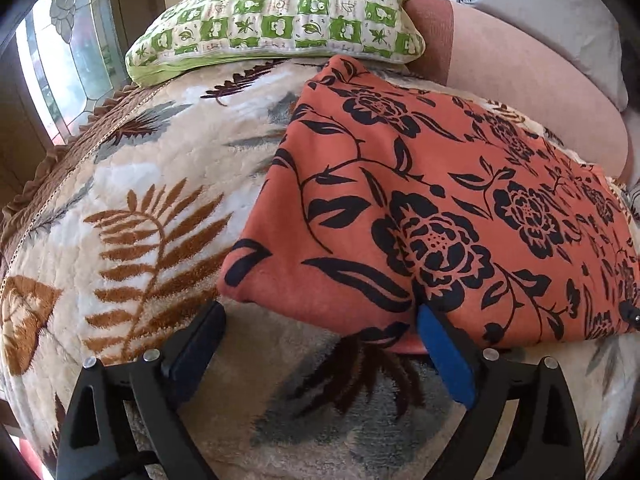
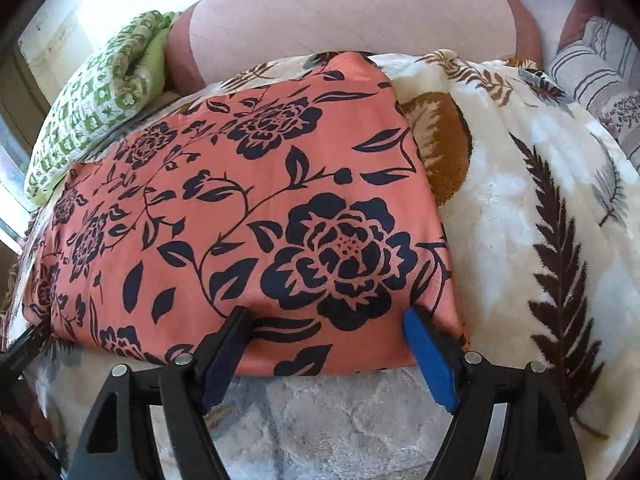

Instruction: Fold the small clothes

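An orange-red garment with a black flower print lies flat on a cream plush blanket with brown fern leaves. My left gripper stands open at the garment's near left corner. Its dark left finger rests on the blanket just off the corner, and its blue-padded right finger meets the garment's near edge. In the right wrist view the same garment fills the middle. My right gripper is open near the garment's near right corner, both fingertips lying on top of the cloth close to its front edge.
A green-and-white checked pillow lies at the blanket's far left, by a window. A pink padded headboard runs behind the garment. A striped pillow sits at the far right, and bare blanket stretches right of the garment.
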{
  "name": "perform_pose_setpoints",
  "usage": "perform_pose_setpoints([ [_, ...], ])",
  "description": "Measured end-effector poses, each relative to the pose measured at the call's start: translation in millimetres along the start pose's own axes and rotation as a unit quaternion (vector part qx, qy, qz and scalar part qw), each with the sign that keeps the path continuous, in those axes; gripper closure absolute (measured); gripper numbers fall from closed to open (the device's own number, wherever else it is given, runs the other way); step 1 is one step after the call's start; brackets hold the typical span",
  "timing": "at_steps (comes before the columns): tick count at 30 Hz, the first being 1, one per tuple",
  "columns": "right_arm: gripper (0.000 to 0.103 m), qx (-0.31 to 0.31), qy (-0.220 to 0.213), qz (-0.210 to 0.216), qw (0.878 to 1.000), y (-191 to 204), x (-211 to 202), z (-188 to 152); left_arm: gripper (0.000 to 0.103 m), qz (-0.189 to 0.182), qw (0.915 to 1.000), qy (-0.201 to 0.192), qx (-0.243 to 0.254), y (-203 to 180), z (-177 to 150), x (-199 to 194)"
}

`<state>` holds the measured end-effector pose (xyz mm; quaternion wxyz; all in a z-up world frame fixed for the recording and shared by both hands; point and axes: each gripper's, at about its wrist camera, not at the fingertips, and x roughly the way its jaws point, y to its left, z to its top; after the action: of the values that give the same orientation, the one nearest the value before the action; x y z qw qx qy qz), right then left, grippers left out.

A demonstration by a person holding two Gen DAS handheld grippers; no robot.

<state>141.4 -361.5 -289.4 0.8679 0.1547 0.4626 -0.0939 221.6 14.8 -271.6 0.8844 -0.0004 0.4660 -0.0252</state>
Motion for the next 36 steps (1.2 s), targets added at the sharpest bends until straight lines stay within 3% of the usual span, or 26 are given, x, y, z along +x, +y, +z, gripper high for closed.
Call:
perform_pose_setpoints([
  [3, 0.021, 0.008, -0.005, 0.017, 1.000, -1.8, 0.7, 1.1, 0.007, -0.009, 0.9999, -0.010, -0.004, 6.2, -6.6, -15.3],
  [12, 0.021, 0.065, -0.073, 0.069, 0.993, -15.7, -23.7, 0.8, 0.007, -0.044, 0.9904, -0.130, 0.013, 17.8, -31.0, -90.2],
  [17, 0.021, 0.087, -0.081, 0.087, 0.989, -19.7, -44.4, -19.0, 0.007, -0.085, 0.9900, -0.112, 0.018, 29.7, -40.2, -86.5],
  [23, 0.021, 0.141, -0.099, 0.098, 0.980, -28.2, -66.4, -34.9, 0.007, -0.108, 0.9909, -0.079, -0.014, 59.1, -43.1, -63.3],
  [36, 0.021, 0.165, -0.097, 0.085, 0.978, -16.5, -72.8, -51.9, 0.007, -0.137, 0.9846, -0.108, 0.012, 83.5, -66.9, -60.1],
])
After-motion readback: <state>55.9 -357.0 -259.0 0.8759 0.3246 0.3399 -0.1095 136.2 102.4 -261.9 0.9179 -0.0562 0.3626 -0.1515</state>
